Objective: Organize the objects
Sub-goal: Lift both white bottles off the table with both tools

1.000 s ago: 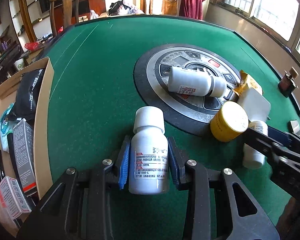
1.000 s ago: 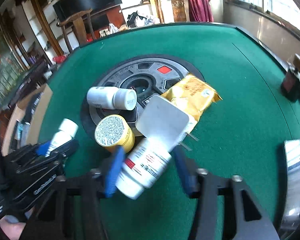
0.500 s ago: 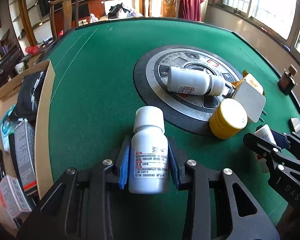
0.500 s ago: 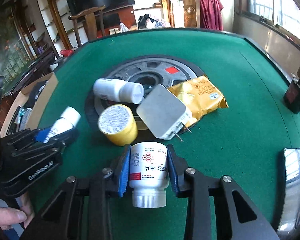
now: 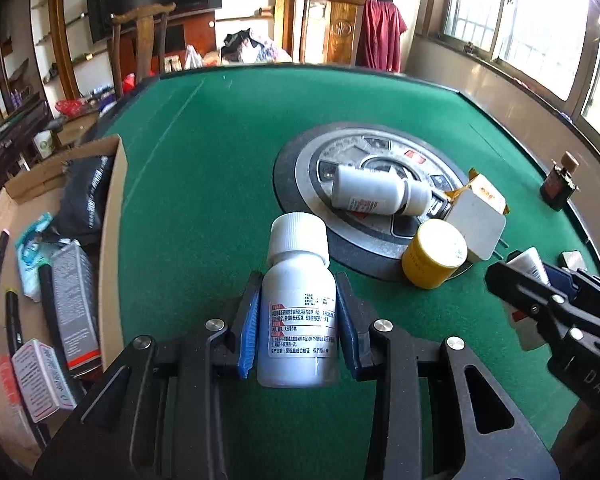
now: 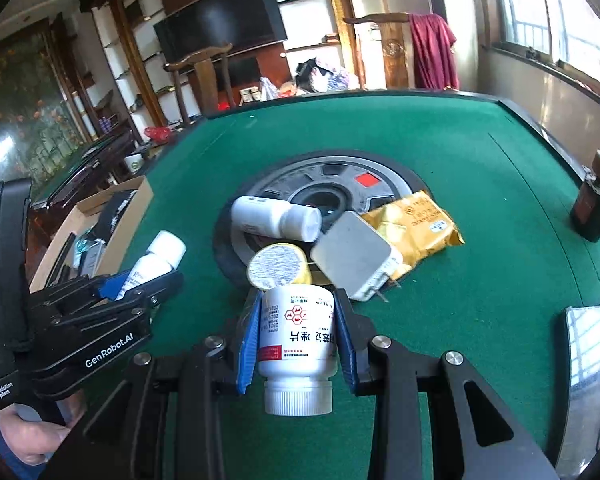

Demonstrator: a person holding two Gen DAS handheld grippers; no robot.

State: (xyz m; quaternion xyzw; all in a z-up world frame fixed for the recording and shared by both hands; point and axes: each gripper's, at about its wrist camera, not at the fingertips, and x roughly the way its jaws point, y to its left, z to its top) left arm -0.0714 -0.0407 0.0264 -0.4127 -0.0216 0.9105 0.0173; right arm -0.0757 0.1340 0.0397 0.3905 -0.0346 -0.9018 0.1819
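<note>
Both grippers are loaded. The left gripper [image 5: 298, 322] has its fingers closed on a white plastic medicine bottle with a white screw cap [image 5: 298, 304]; the bottle's long axis runs along the fingers, cap pointing away from the hand. The right gripper [image 6: 296, 334] has its fingers closed on a second white pill bottle with a red-and-white label [image 6: 296, 340], held the other way round, cap toward the hand.

The open brown cardboard box [image 5: 114, 216] lies at the left edge of the green felt desk [image 5: 204, 184]. It is just beside the left gripper and well apart from the right gripper, so the left hand is the nearer one.

Judgement: the desk between the left gripper and the box wall is bare, giving open room. The box already holds cartons and a dark pouch, so free space inside is limited. The right hand must pass the left gripper to reach the box.
</note>
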